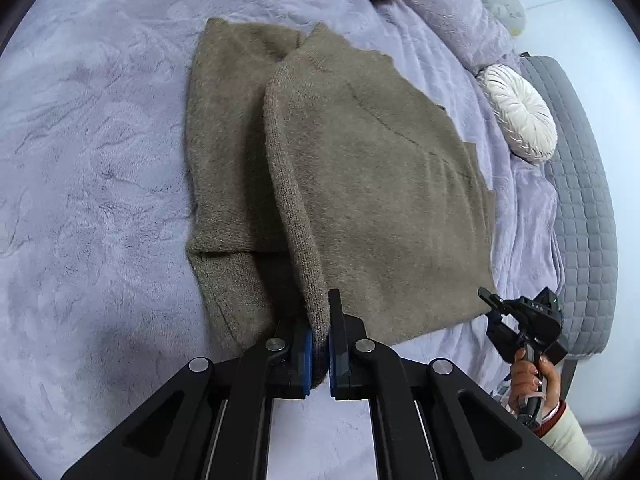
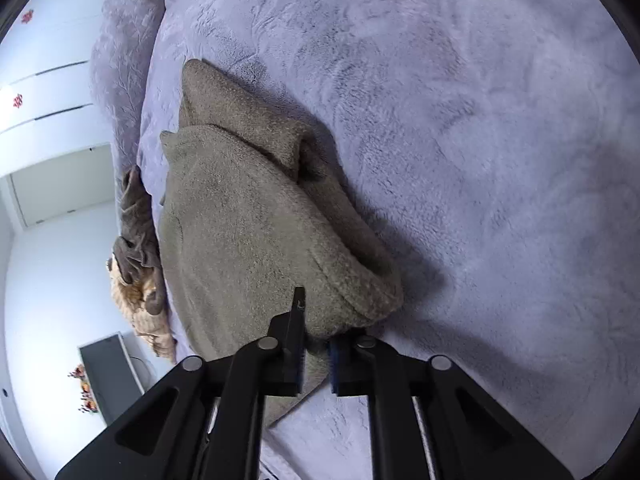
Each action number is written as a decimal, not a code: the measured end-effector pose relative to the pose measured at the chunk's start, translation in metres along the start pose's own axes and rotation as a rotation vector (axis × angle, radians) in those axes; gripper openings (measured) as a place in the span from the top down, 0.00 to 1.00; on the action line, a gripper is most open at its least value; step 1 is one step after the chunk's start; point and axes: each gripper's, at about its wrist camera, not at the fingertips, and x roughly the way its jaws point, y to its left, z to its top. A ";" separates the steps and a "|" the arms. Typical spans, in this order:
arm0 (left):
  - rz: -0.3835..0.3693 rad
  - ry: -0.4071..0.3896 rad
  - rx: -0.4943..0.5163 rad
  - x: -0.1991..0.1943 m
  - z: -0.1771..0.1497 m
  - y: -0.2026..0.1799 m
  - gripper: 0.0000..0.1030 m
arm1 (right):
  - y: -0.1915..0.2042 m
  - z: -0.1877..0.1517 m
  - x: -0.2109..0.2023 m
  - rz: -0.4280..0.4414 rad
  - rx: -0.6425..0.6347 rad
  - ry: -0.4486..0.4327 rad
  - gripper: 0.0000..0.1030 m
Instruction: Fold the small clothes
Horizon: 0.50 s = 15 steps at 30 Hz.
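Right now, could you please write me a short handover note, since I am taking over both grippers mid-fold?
Left gripper: shut on a folded edge of the brown knit sweater.
Right gripper: shut on another edge of the same sweater.
Sweater lies on the lilac fleece blanket, one side lifted over the rest.
Done: part folded over.
Left: lay the held edge down, release, finish folding. More clothes sit at the bed's far edge.

Your taupe knit sweater (image 1: 372, 184) lies on the bed, part-folded: one side is lifted into a raised ridge over the flat body, its near hem corner off the bedding.
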 end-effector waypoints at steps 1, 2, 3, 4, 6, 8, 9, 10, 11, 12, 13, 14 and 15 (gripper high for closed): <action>0.013 -0.017 0.033 -0.008 -0.005 -0.004 0.94 | 0.008 -0.001 -0.002 -0.010 -0.041 -0.002 0.91; 0.027 -0.027 0.049 -0.013 -0.009 -0.004 0.94 | 0.020 -0.002 -0.009 -0.017 -0.110 -0.005 0.92; 0.040 -0.029 0.051 -0.015 -0.013 -0.002 0.94 | 0.028 -0.005 -0.014 -0.028 -0.160 -0.011 0.92; 0.052 -0.023 0.044 -0.014 -0.018 0.004 0.94 | 0.035 -0.008 -0.019 -0.047 -0.205 -0.016 0.92; 0.084 0.008 0.014 -0.003 -0.026 0.019 0.94 | 0.036 -0.008 -0.021 -0.098 -0.249 -0.018 0.92; 0.120 0.019 -0.021 0.008 -0.032 0.036 0.93 | 0.026 -0.006 -0.011 -0.179 -0.268 -0.003 0.92; 0.112 0.011 -0.053 0.009 -0.035 0.043 0.93 | 0.019 -0.005 -0.006 -0.200 -0.268 0.012 0.92; 0.099 -0.001 -0.078 0.007 -0.035 0.046 0.93 | 0.013 -0.004 0.002 -0.222 -0.268 0.028 0.92; 0.094 -0.012 -0.098 0.003 -0.035 0.048 0.93 | 0.009 -0.004 0.006 -0.227 -0.271 0.033 0.92; 0.102 -0.018 -0.098 -0.002 -0.036 0.049 0.93 | 0.008 -0.004 0.008 -0.226 -0.275 0.030 0.92; 0.130 -0.028 -0.087 -0.009 -0.036 0.047 0.87 | 0.010 -0.004 0.007 -0.226 -0.277 0.028 0.92; 0.211 -0.045 -0.071 -0.016 -0.037 0.044 0.61 | 0.011 -0.006 0.005 -0.231 -0.276 0.026 0.91; 0.278 -0.069 -0.056 -0.024 -0.038 0.041 0.49 | 0.011 -0.006 0.002 -0.246 -0.278 0.025 0.90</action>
